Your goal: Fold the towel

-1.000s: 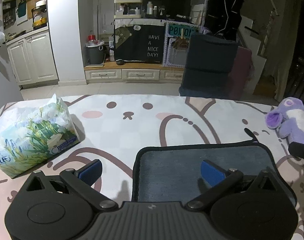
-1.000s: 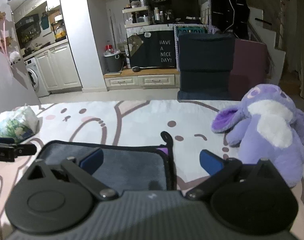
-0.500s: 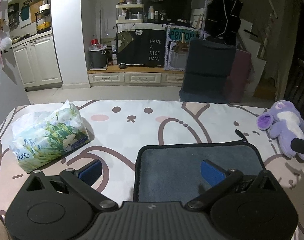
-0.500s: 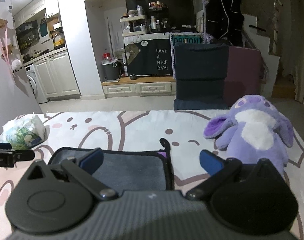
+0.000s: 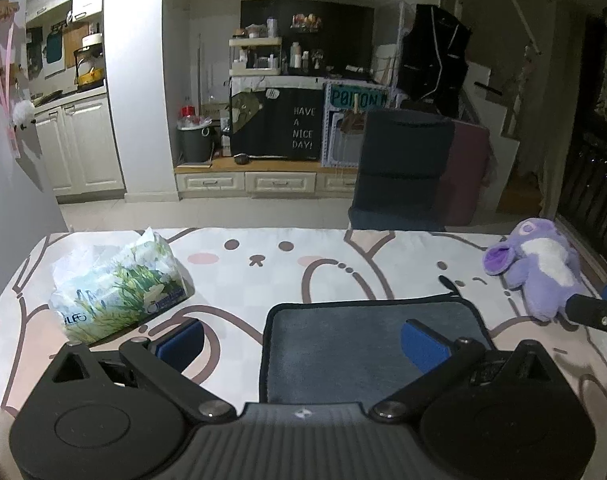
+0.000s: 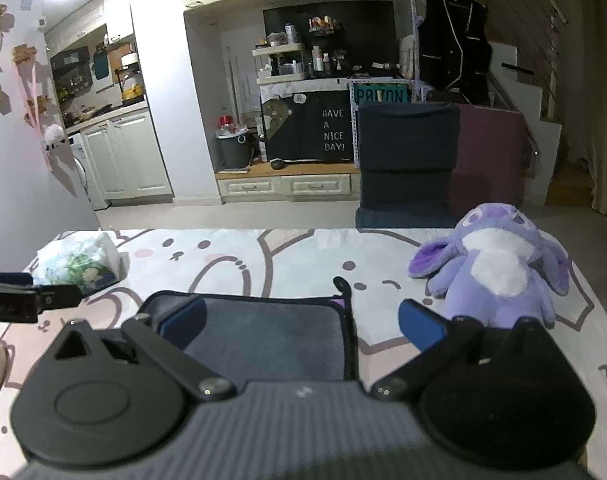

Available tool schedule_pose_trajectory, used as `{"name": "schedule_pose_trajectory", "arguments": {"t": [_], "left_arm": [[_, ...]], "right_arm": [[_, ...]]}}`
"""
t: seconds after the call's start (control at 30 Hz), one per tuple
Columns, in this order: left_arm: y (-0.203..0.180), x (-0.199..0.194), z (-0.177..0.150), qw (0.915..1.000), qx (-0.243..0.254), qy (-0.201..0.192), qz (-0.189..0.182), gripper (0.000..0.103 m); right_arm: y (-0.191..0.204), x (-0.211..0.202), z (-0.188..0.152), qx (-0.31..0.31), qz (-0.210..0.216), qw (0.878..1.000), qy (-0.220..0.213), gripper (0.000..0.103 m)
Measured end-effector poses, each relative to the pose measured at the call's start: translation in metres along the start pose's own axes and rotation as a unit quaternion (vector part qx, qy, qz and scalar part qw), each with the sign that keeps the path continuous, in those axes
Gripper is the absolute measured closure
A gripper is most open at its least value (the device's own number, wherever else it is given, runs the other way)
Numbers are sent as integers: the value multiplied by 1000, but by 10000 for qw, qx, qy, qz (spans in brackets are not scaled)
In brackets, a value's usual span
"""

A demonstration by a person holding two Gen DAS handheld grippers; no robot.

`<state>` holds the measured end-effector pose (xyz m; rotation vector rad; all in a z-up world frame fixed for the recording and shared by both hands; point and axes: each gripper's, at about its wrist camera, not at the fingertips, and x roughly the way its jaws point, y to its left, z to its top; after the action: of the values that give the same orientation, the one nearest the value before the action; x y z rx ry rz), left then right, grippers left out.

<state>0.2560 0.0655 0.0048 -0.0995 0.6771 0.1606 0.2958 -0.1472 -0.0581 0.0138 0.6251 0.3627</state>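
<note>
A grey towel with a dark border (image 5: 355,344) lies folded flat on the cartoon-print table cover, with a small loop at its far right corner (image 5: 447,282). It also shows in the right wrist view (image 6: 271,336). My left gripper (image 5: 303,340) is open and empty, hovering over the towel's near left edge. My right gripper (image 6: 301,320) is open and empty over the towel's near right edge. The near part of the towel is hidden behind both gripper bodies.
A tissue pack (image 5: 115,284) sits at the left of the table. A purple plush toy (image 6: 499,268) lies at the right, close to the towel. A dark chair (image 5: 403,168) stands beyond the far table edge.
Both grippers have risen and pulled back from the towel, so more of the table and room shows. The towel has stayed flat. Both grippers stay open.
</note>
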Motion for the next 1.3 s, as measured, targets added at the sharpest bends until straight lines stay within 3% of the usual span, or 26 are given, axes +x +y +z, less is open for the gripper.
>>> {"name": "schedule_pose_trajectory", "arguments": {"t": [0.6,1.3], "left_arm": [[-7,-69,-23,9995,265,-144,-97,0],[-21,-128,-55,9982,487,-208,-288,0]], "right_arm": [[27,-79,-22,-104,190,9996,-168,0],[37,-138,-52,-245,246,9993,-170,0]]}}
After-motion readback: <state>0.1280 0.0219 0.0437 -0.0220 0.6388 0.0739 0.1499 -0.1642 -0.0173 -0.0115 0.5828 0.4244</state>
